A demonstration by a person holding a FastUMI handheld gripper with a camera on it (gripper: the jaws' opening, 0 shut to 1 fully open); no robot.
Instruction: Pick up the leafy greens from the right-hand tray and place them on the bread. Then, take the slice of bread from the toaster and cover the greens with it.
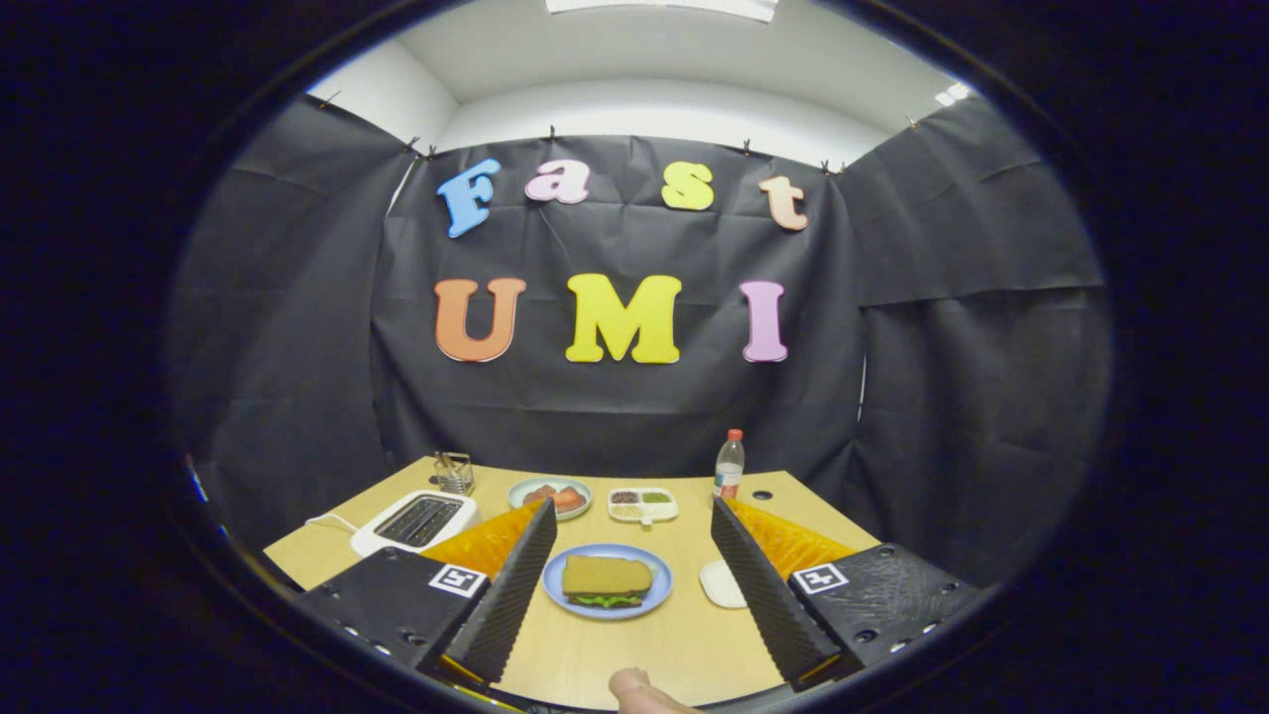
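Tongs (634, 575): spread wide, holding nothing.
Table (684, 645): pale wood; blue plate (649, 605) with sandwich (607, 580) between fingers.
Toaster (416, 521): beyond, left.

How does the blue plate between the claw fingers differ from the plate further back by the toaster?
The blue plate holds a sandwich with greens under the top bread slice; the far plate is paler, greenish, and holds reddish food. The blue one lies just ahead, between the open claw fingers; the far one sits beyond them, right of the toaster. Both are round and lie flat on the table.
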